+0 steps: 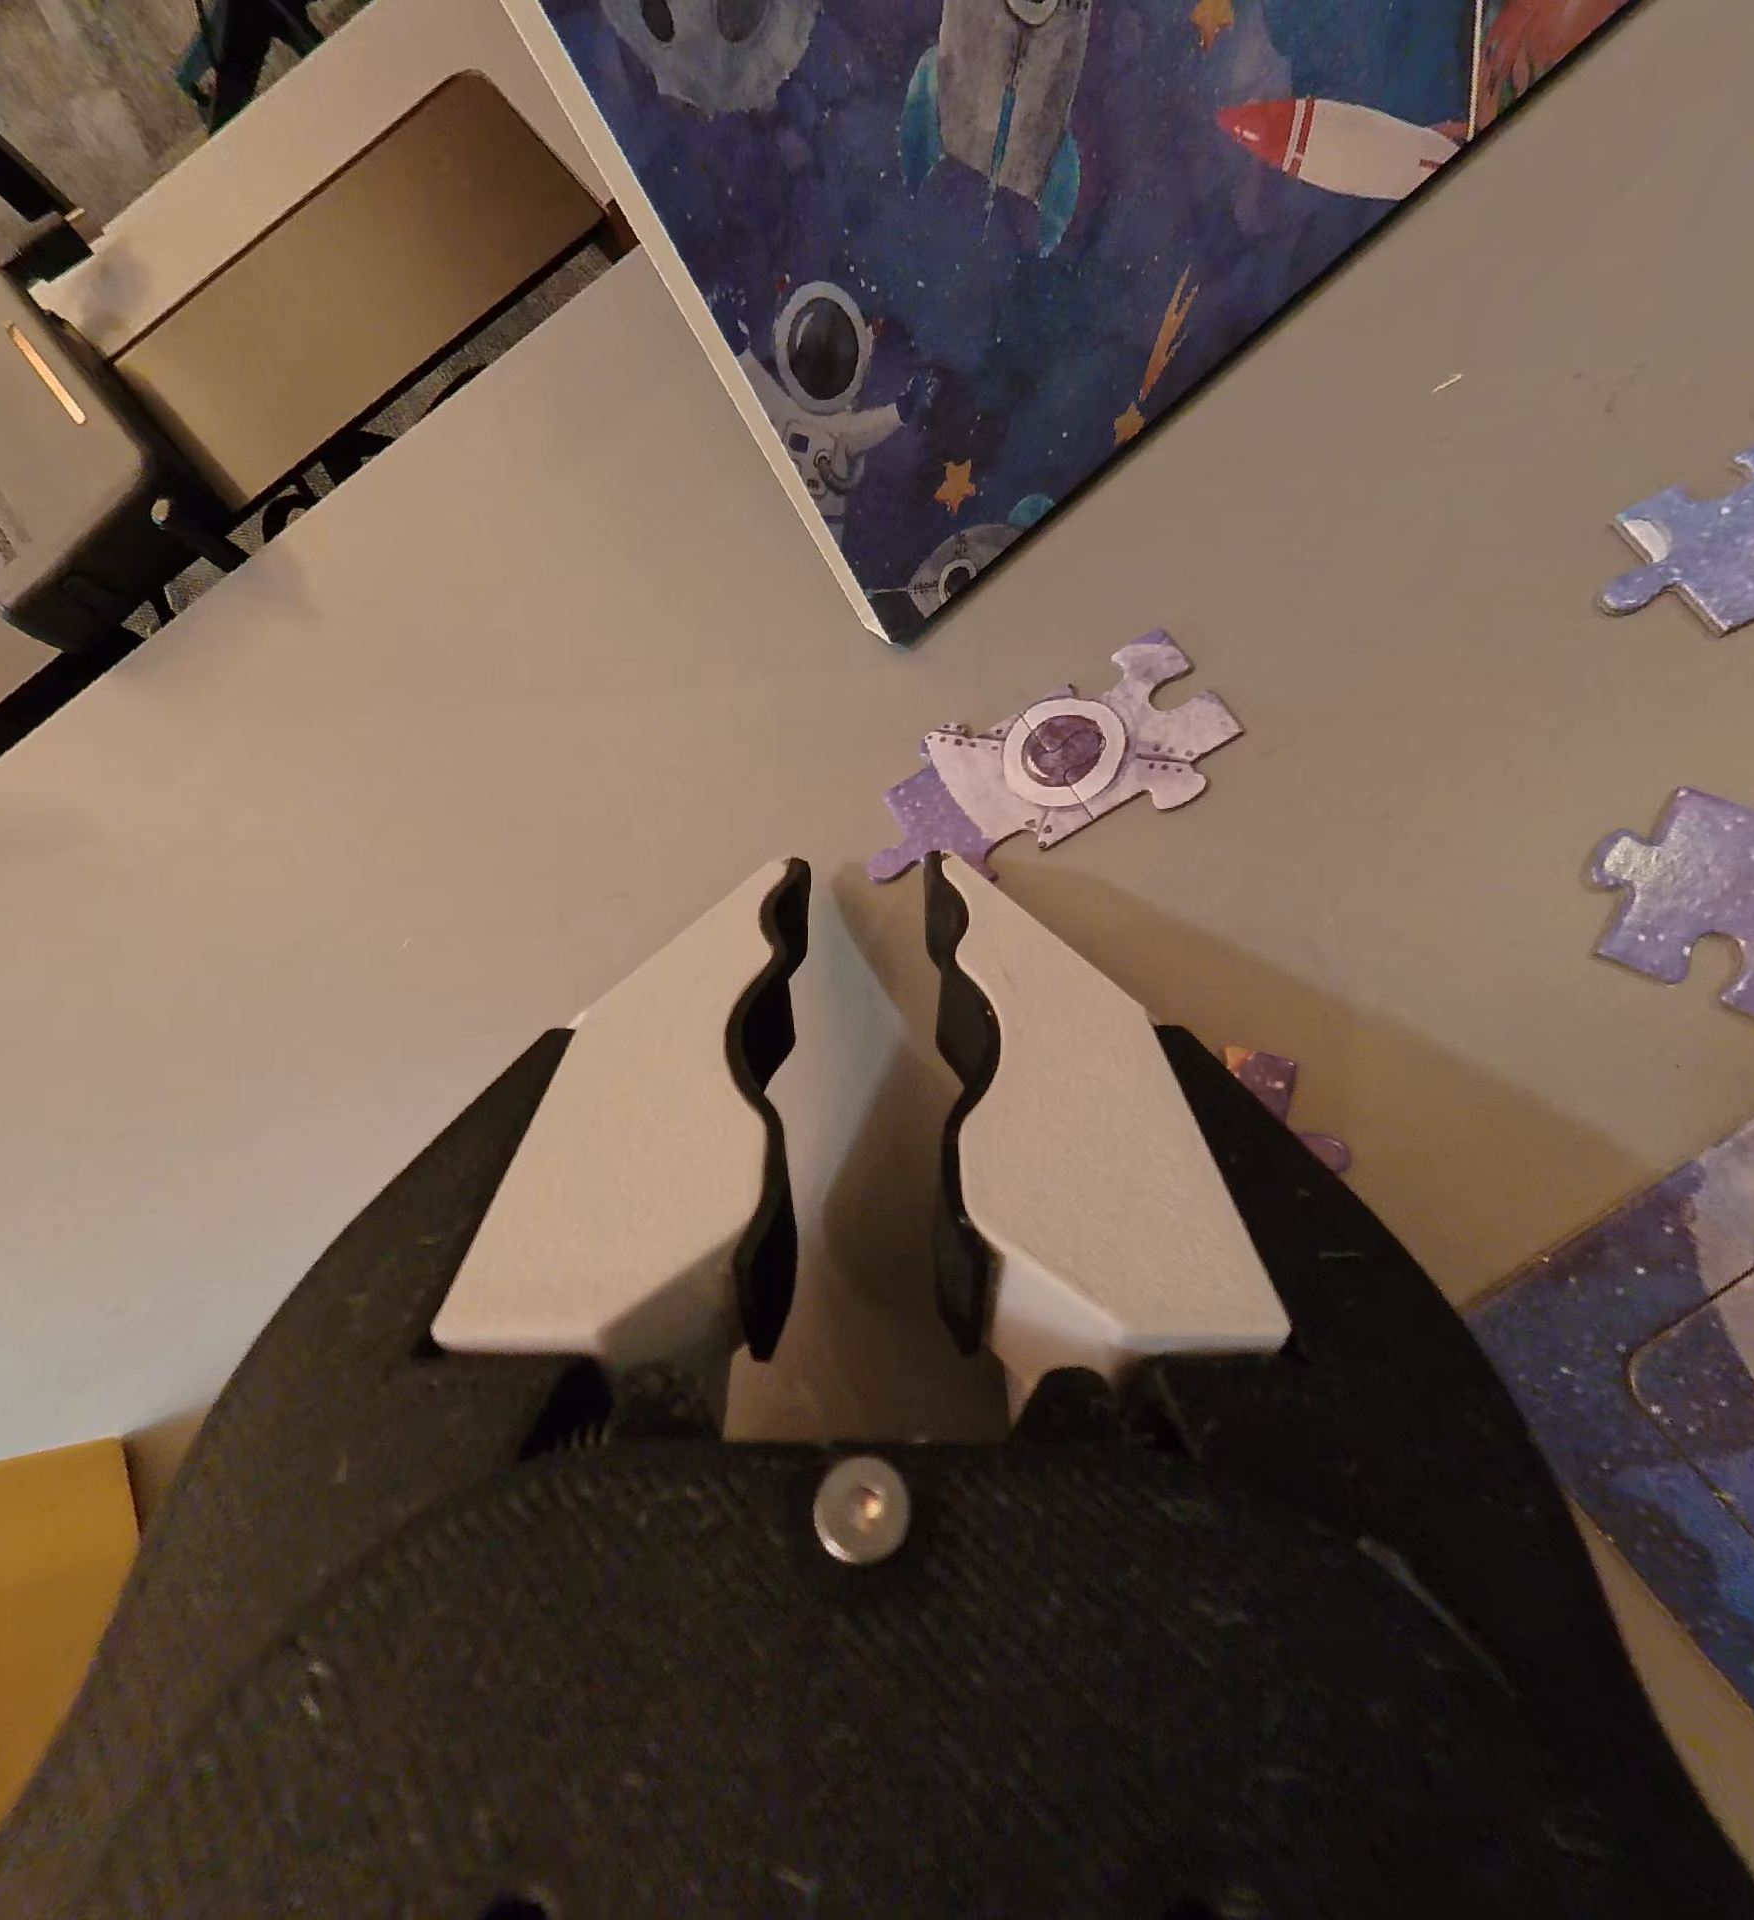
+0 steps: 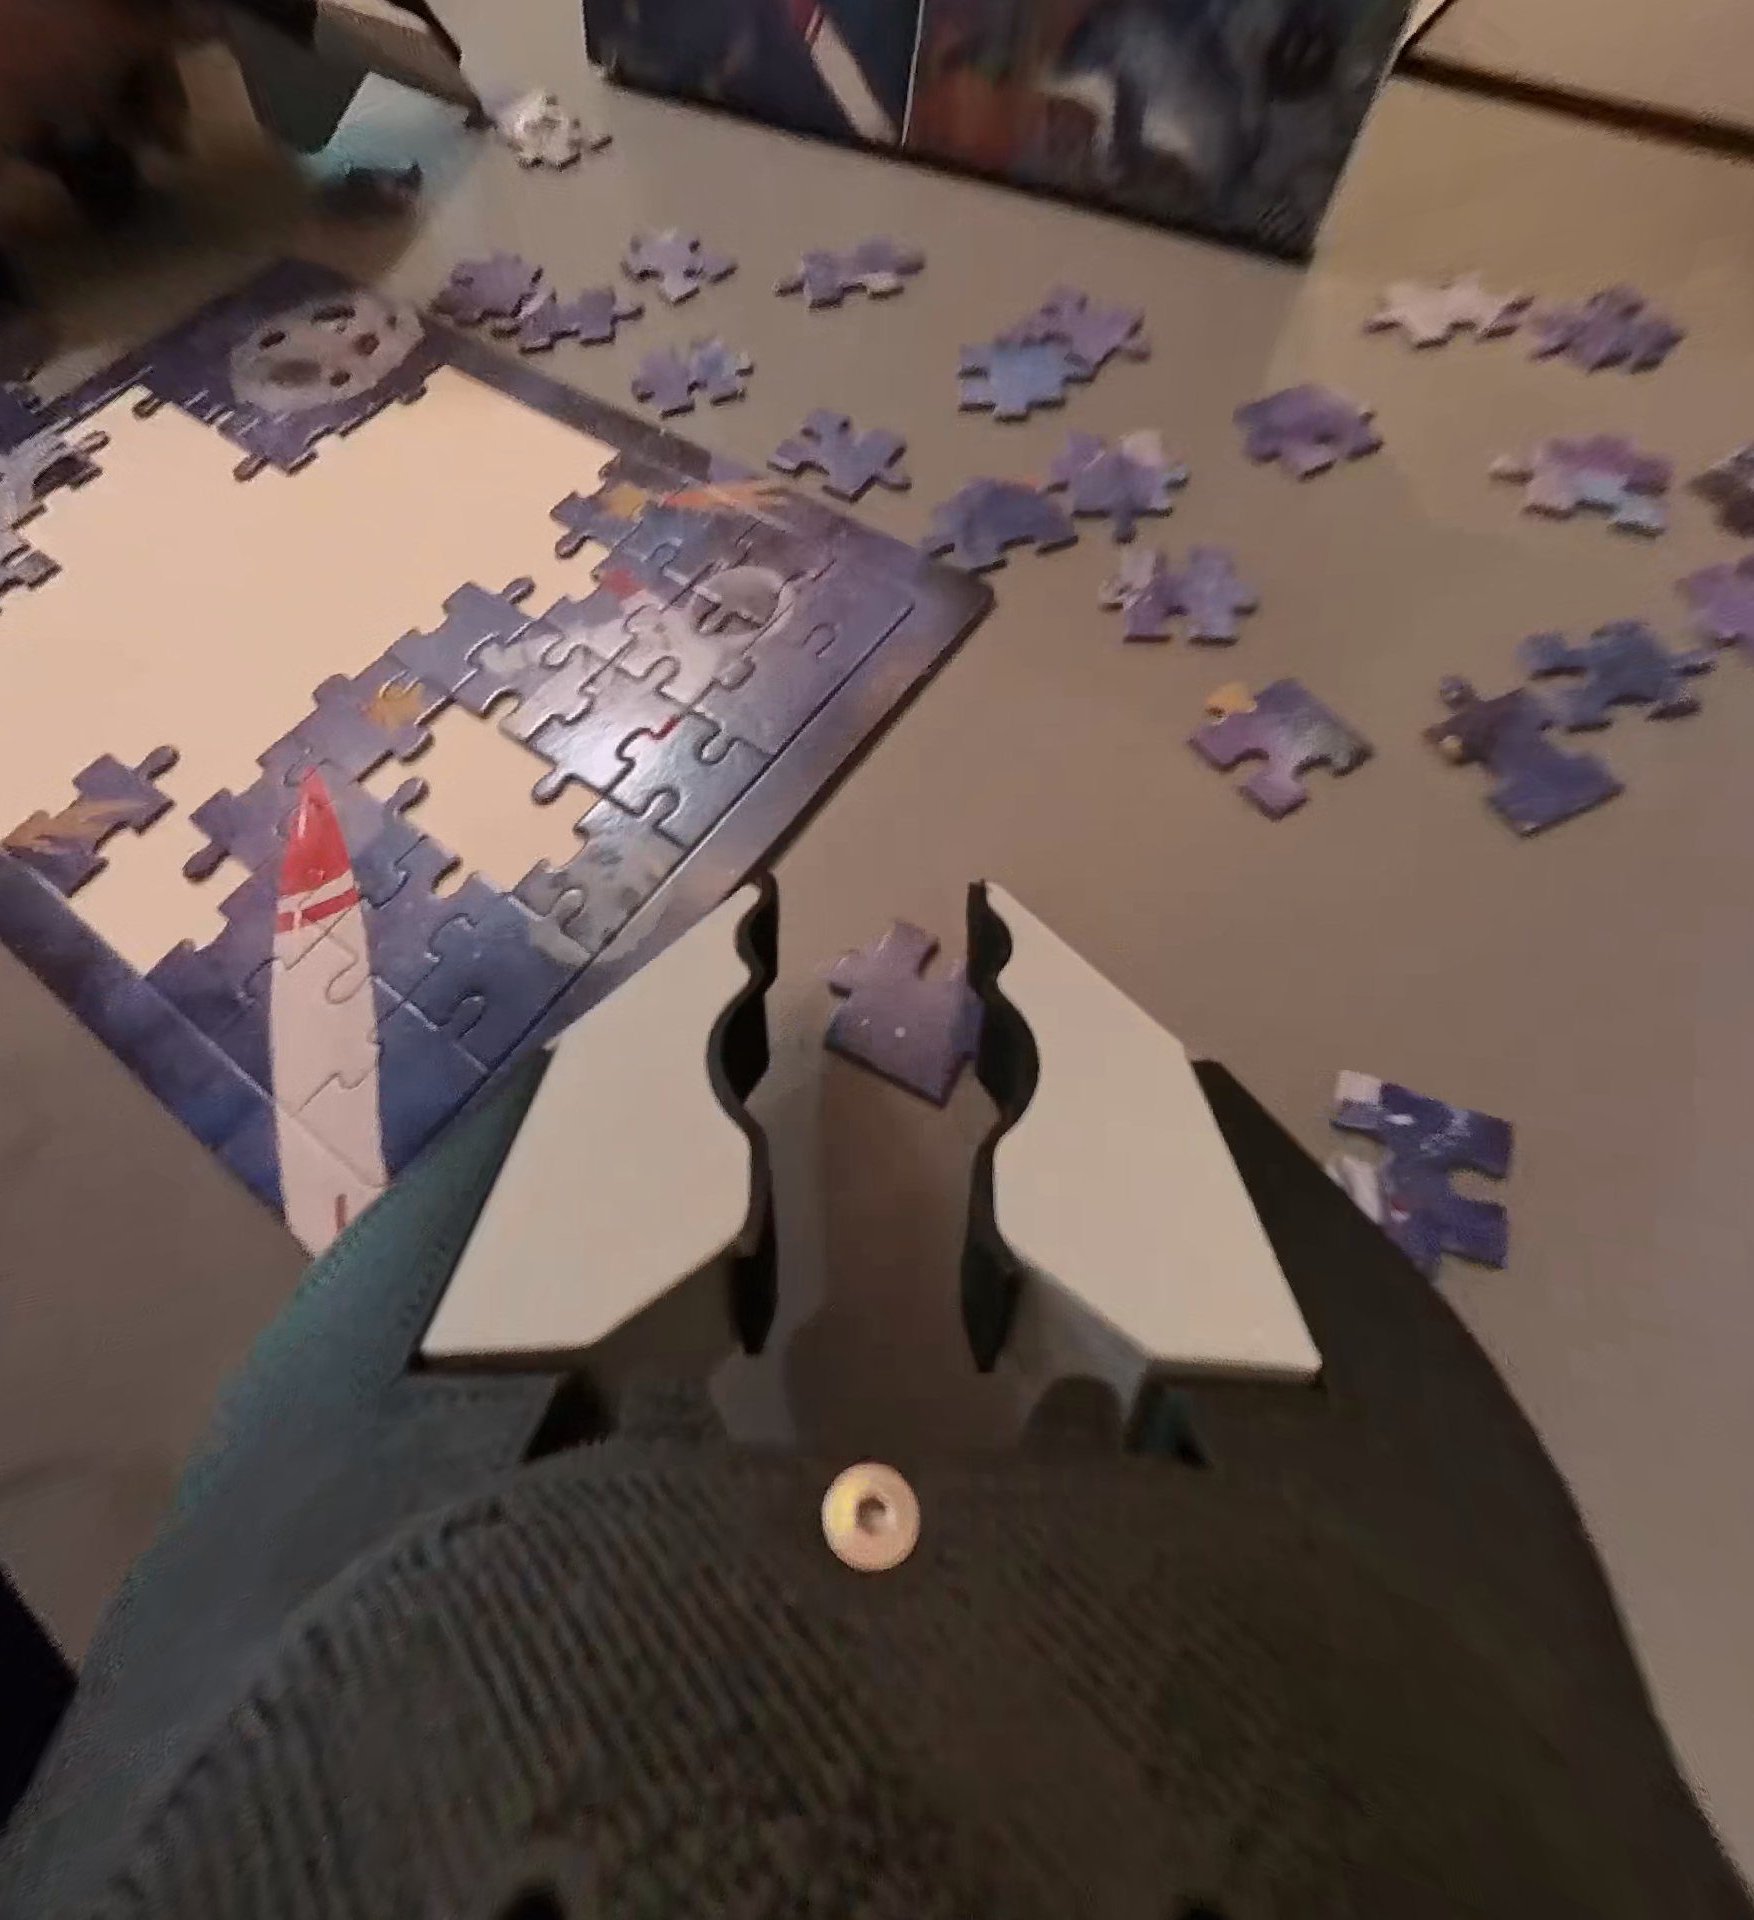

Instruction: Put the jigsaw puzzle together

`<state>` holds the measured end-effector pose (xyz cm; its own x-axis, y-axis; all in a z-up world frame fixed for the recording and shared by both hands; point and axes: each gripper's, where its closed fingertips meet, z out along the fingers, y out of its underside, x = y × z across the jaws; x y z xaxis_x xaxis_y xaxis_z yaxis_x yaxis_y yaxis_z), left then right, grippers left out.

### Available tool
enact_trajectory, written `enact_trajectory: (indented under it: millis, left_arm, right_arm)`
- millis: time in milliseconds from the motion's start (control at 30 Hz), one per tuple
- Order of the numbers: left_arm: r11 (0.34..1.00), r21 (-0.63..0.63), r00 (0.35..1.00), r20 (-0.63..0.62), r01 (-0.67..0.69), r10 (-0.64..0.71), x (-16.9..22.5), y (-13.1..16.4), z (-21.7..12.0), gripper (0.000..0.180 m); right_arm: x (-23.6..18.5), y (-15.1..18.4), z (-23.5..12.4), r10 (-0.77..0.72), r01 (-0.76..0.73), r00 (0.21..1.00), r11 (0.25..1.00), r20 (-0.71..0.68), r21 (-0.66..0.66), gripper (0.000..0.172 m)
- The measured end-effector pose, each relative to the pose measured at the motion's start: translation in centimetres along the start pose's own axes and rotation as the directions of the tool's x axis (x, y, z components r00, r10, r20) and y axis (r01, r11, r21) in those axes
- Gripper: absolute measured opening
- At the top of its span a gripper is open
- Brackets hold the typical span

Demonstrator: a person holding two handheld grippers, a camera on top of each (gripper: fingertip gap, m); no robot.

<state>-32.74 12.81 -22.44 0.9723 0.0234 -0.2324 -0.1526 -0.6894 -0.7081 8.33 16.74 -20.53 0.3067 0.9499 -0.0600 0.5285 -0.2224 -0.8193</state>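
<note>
Left gripper [image 1: 868, 878], fingers apart and empty, hovers at frame centre just short of a joined pair [image 1: 1060, 764] of pieces. Right gripper [image 2: 873, 914], fingers apart, straddles a loose piece [image 2: 899, 1013] lying beside the half-built puzzle [image 2: 540, 644] at left. Closing could flick the flat piece away. Motion blur obscures pad contact; the box [image 2: 1008, 94] is cropped.

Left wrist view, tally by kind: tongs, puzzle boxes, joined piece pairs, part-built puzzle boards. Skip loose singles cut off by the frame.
tongs: 1
puzzle box: 1
joined piece pair: 1
part-built puzzle board: 1
Total: 4
</note>
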Motion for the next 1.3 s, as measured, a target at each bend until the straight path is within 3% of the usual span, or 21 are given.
enact_trajectory:
  millis: [200, 433, 567, 667, 1133, 1300]
  left_arm:
    - [1.0, 0.0, 1.0, 0.004, -0.003, 0.003, 0.0, 0.0, 0.0, 0.023]
    - [1.0, 0.0, 1.0, 0.005, -0.006, 0.006, 0.0, 0.0, 0.0, 0.023]
    - [1.0, 0.0, 1.0, 0.008, -0.007, 0.007, 0.0, 0.0, 0.0, 0.023]
    - [1.0, 0.001, 1.0, 0.01, -0.011, 0.011, 0.0, 0.0, 0.0, 0.023]
    - [1.0, 0.001, 1.0, 0.013, -0.021, 0.021, 0.1, 0.0, 0.0, 0.022]
    - [1.0, 0.001, 1.0, 0.014, -0.022, 0.022, 0.1, 0.0, 0.0, 0.022]
  right_arm:
    - [1.8, 2.6, -0.6, -0.048, 0.034, 0.994, 0.989, -0.095, -0.145, 0.049]
    - [5.5, 3.0, -2.3, -0.027, -0.002, 0.971, 0.993, -0.237, -0.121, 0.05]
    - [4.5, 1.6, -1.9, 0.106, -0.109, 0.978, 0.994, -0.178, -0.007, 0.047]
    - [4.2, 1.8, -1.7, 0.15, -0.155, 0.973, 0.988, -0.176, -0.018, 0.048]
    - [6.7, 3.2, -2.4, 0.099, -0.129, 0.944, 0.989, -0.316, -0.075, 0.042]
    - [6.1, 2.7, -2.2, 0.122, -0.141, 0.949, 0.989, -0.289, -0.048, 0.043]
